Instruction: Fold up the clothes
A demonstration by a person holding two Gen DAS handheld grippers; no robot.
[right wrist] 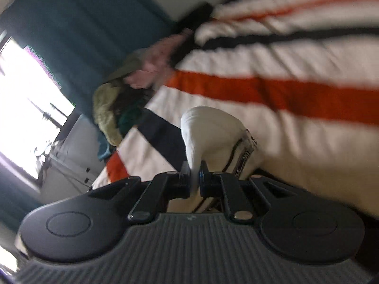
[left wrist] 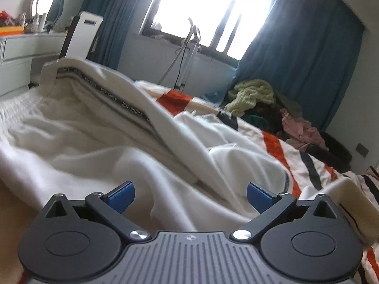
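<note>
The white garment [left wrist: 99, 146] lies rumpled and unfolded on the bed [left wrist: 315, 165], a pile of clothes [left wrist: 272, 108] waiting; the left gripper [left wrist: 190, 196] fingers stand wide, the right gripper [right wrist: 195, 177] pinches its hem.

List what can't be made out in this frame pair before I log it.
- Left wrist view: the white garment runs off the left edge; its full shape is unclear.
- Right wrist view: motion blur smears the striped bedspread and the clothes pile; single items are indistinct.
- Right wrist view: the right gripper pinches white fabric; the label print is too small.
- Left gripper: open, nothing between the pads.
</note>
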